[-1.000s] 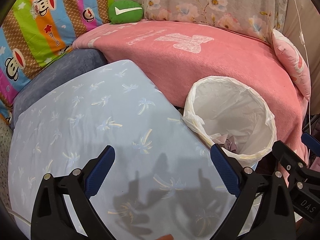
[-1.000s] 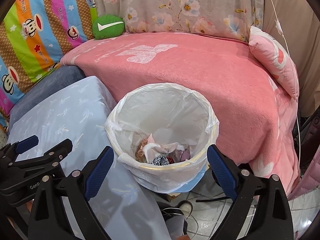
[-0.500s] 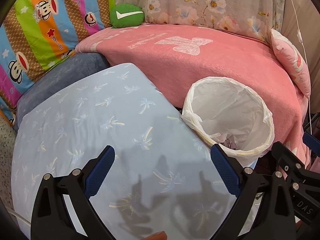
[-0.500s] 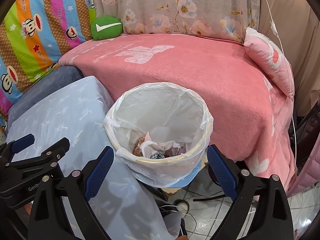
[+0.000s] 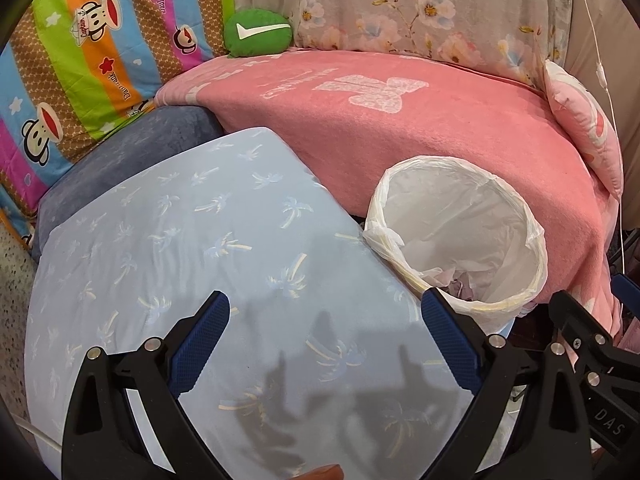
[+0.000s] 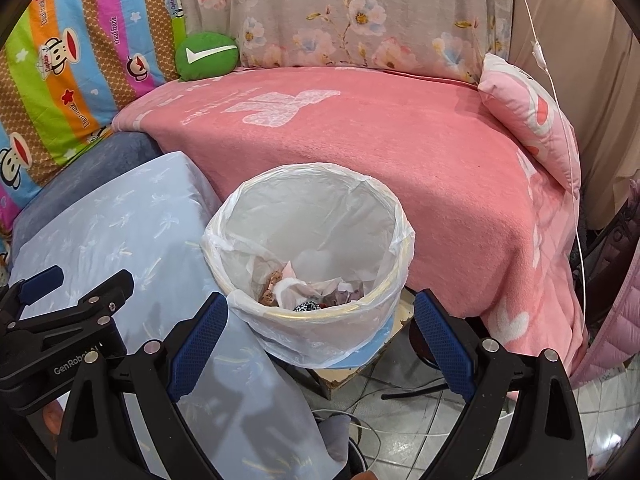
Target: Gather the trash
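Hovering spread and empty, the left hand-held gripper (image 5: 324,340) sits over the blue desk (image 5: 180,248) and the right hand-held gripper (image 6: 320,340) over the bin (image 6: 316,320) at frame centre. Crumpled trash (image 6: 308,292) lies in its white liner. With no loose trash visible, collecting looks nearly done; the next move calls for finding any remaining piece.

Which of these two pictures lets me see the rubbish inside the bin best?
The right wrist view: it looks down into the bin, showing crumpled paper and wrappers at the bottom. The left wrist view shows the bin from the side, with only a scrap visible.
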The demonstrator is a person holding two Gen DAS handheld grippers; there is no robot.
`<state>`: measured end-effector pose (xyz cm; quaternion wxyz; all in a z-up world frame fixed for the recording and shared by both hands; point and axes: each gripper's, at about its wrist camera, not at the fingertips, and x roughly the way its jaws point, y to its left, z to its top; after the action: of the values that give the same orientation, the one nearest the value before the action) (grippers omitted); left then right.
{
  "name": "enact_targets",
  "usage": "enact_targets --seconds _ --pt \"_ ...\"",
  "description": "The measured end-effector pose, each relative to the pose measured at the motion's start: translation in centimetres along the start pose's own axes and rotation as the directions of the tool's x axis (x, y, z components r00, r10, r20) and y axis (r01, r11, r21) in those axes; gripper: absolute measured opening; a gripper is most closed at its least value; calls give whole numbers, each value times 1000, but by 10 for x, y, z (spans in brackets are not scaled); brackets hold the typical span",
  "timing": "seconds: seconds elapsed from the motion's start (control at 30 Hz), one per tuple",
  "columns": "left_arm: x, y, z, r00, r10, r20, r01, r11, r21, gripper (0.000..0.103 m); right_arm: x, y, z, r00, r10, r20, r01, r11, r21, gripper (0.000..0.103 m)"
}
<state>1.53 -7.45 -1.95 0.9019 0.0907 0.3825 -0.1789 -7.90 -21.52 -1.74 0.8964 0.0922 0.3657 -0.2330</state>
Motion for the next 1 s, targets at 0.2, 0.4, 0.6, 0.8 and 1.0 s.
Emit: enact_targets --seconds 0.2,0.4,0.6,0.8,1.0 --pt "5 -1 4 1000 11 -12 -11 1000 -8 93 6 1 3 1000 1 -15 -1 1000 -3 91" --pt "9 -3 8 1000 19 -20 -19 1000 -4 93 12 3 8 1000 8 -28 -8 1000 -12 91" --pt "13 -5 12 999 15 -39 -16 1000 -18 93 14 2 13 999 9 -32 -9 1000 -10 91" --pt "16 -11 15 999 9 -48 -9 1000 -7 93 15 -1 14 999 0 -39 0 1000 -7 91" --pt "18 -17 19 999 6 -47 -6 1000 3 93 18 -3 14 999 -6 -46 6 1000 -1 91"
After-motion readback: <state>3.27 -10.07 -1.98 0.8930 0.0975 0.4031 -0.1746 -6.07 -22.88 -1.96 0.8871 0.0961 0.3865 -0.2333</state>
